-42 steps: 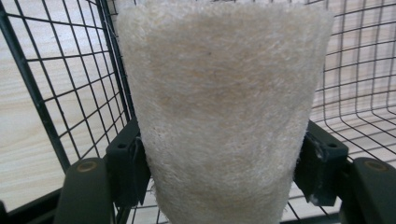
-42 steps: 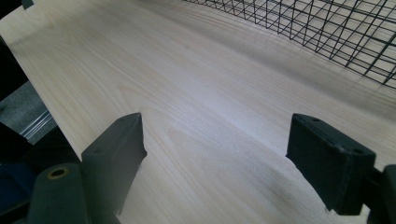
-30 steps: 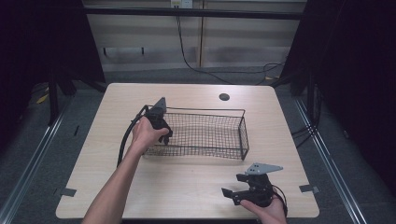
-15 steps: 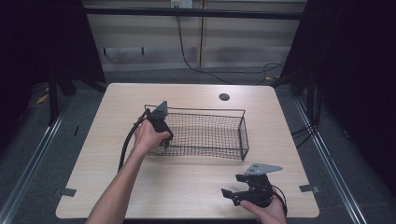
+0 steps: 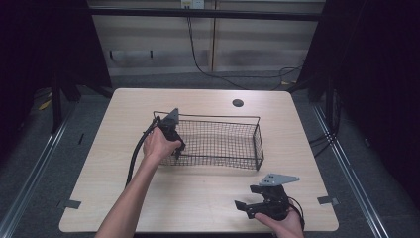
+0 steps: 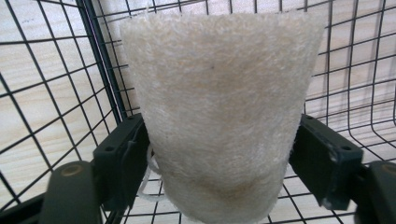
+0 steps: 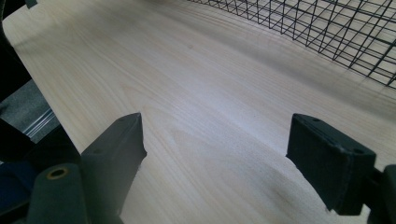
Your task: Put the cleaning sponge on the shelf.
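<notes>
Left gripper view shows the left hand-held gripper [image 6: 219, 158] clamped on a cream loofah pad [image 6: 219, 107] inside the wire basket [image 6: 51, 93], while the right hand-held gripper [image 7: 215, 154] rests with jaws apart over the tabletop [image 7: 187, 84].

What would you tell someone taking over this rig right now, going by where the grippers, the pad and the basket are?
Left gripper: shut on the cream fibrous pad, held between both fingers at the left end of the wire basket, mesh behind and beneath it.
Right gripper: open, holding nothing, low over bare table at the near right edge, apart from the basket.
Done: pad picked up and brought to the basket.
Left: whether the pad touches the basket floor cannot be told; probably lower it, open the fingers, and withdraw the left gripper.
</notes>
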The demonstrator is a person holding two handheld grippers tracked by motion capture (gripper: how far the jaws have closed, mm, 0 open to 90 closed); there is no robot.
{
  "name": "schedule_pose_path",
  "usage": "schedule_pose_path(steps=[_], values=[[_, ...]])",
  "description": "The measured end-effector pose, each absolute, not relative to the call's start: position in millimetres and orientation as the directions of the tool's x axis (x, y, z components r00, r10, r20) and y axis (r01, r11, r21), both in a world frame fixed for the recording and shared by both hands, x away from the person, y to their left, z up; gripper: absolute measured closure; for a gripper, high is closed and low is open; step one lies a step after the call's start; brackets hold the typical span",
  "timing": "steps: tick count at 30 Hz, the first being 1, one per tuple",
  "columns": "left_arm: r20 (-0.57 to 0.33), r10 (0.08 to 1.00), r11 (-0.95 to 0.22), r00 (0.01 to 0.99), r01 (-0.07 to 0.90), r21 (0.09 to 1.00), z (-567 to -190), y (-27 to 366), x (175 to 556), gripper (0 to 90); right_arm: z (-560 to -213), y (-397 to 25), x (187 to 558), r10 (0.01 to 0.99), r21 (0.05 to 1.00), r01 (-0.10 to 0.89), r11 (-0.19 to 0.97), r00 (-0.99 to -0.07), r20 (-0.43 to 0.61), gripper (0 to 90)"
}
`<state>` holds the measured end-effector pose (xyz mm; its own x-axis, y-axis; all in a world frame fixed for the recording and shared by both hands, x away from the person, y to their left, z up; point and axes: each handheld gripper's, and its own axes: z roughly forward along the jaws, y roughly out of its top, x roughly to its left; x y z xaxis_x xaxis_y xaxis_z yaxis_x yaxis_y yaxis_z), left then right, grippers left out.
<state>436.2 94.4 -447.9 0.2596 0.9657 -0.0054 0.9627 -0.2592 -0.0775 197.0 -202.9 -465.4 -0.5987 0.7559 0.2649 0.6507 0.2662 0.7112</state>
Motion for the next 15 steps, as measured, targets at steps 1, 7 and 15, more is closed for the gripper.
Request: schedule_pose_path(steps=[1,7,15], values=[[-0.004,0.965,-0.263,0.263,0.961,-0.082,-447.7,94.2,435.9,23.9,-465.4,-203.0,197.0,0.756,0.712,0.650,0.267,-0.599,0.264,18.7],[-0.002,0.967,-0.256,0.256,0.965,-0.060,-445.2,95.5,435.3,22.4,-465.4,-203.0,197.1,0.756,0.712,0.650,0.267,-0.599,0.264,18.7],[-0.028,0.967,-0.254,0.253,0.967,-0.034,-433.5,98.6,431.9,21.0,-465.2,-202.8,197.3,0.757,0.712,0.650,0.266,-0.598,0.263,18.7]])
